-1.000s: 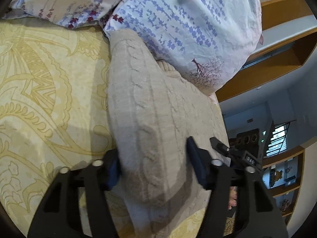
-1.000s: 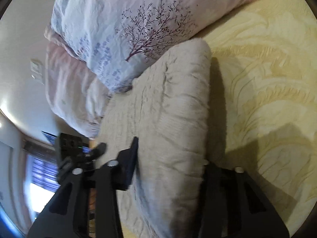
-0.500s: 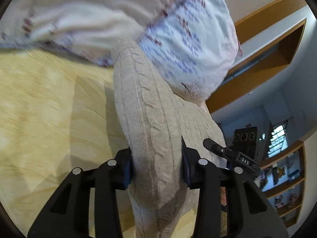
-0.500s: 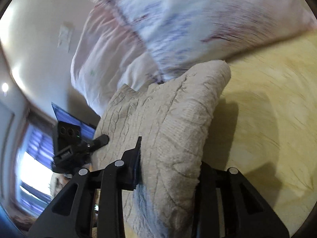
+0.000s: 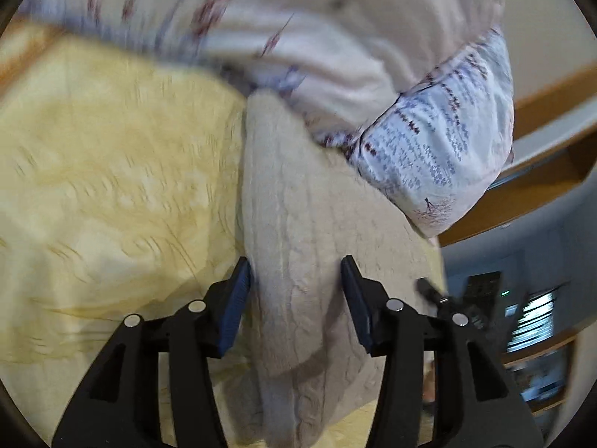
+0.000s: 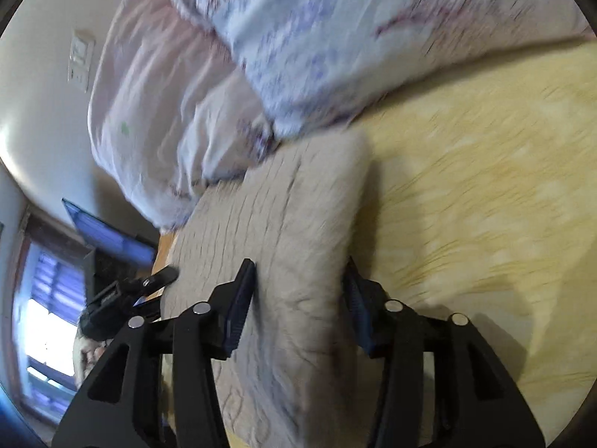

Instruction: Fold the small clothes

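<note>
Both the left gripper [image 5: 294, 295] and right gripper [image 6: 298, 295], clamped on the beige knit sweater [image 5: 298, 201], have lifted it farther; pillows [image 6: 335, 37] blur.

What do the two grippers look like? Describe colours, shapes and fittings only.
Both match. The left gripper and the right gripper each have matte black angular linkage arms with triangular cut-outs, round silver pivot pins at the joints, and flat blue ribbed fingers. No cables or sleeves show.
</note>
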A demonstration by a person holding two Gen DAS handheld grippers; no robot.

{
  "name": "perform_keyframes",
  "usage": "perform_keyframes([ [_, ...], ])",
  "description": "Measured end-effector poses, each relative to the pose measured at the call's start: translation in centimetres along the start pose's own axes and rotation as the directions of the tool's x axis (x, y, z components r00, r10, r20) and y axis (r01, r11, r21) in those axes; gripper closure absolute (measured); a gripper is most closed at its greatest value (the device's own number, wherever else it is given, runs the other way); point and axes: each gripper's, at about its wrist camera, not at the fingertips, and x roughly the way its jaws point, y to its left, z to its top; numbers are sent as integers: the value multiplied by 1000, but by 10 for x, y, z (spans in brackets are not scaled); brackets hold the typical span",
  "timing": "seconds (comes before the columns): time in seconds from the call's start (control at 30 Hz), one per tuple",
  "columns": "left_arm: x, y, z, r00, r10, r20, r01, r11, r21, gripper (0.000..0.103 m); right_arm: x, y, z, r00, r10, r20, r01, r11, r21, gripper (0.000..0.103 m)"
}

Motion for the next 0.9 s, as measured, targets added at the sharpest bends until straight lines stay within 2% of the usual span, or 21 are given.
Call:
perform_keyframes([
  [0.1, -22, -24, -6, 996, 20, 86, -30, 992, 120, 52, -14, -7, 6, 999, 21, 30, -21, 1000, 17, 53],
  [0.17, -29, -42, -13, 993, 20, 113, -43, 979, 199, 47, -15, -7, 5, 999, 25, 25, -26, 1000, 16, 55],
  [0.2, -33, -47, -20, 993, 18, 119, -46, 971, 236, 45, -14, -5, 2, 999, 32, 20, -32, 999, 5, 63],
  [0.23, -33, -57, -26, 993, 20, 118, -52, 958, 281, 44, -14, -3, 0, 999, 30, 18, -30, 999, -13, 86],
  [0.27, -30, -66, -32, 993, 26, 112, -60, 945, 320, 42, -13, 0, 0, 999, 8, 31, -7, 999, -39, 91],
  [0.37, -23, -82, -46, 994, 46, 94, -80, 917, 392, 40, -17, 14, 6, 991, -59, 119, 71, 993, -98, 94],
  [0.4, -19, -87, -50, 994, 56, 90, -88, 908, 409, 40, -19, 17, 11, 984, -91, 153, 110, 987, -119, 94],
  [0.47, -12, -91, -57, 994, 73, 80, -100, 899, 427, 39, -8, 17, 19, 974, -161, 157, 181, 976, -122, 95],
  [0.57, 3, -88, -62, 993, 106, 60, -122, 897, 425, 39, 16, -2, 17, 975, -214, 68, 219, 972, -82, 94],
  [0.63, 8, -87, -65, 990, 124, 62, -139, 892, 430, 38, 14, -3, 13, 974, -213, 72, 219, 972, -90, 94],
  [0.7, 10, -89, -68, 989, 132, 69, -149, 882, 448, 34, 4, 1, 12, 972, -218, 93, 226, 970, -89, 88],
  [0.77, 9, -91, -70, 986, 142, 82, -164, 874, 457, 33, -15, 13, 5, 963, -232, 140, 248, 962, -116, 70],
  [0.83, 4, -91, -74, 985, 143, 93, -170, 873, 458, 32, -32, 27, -6, 961, -205, 186, 235, 959, -160, 63],
  [0.9, -3, -90, -77, 984, 140, 106, -173, 876, 450, 30, -45, 45, -24, 969, -147, 201, 193, 953, -233, 63],
])
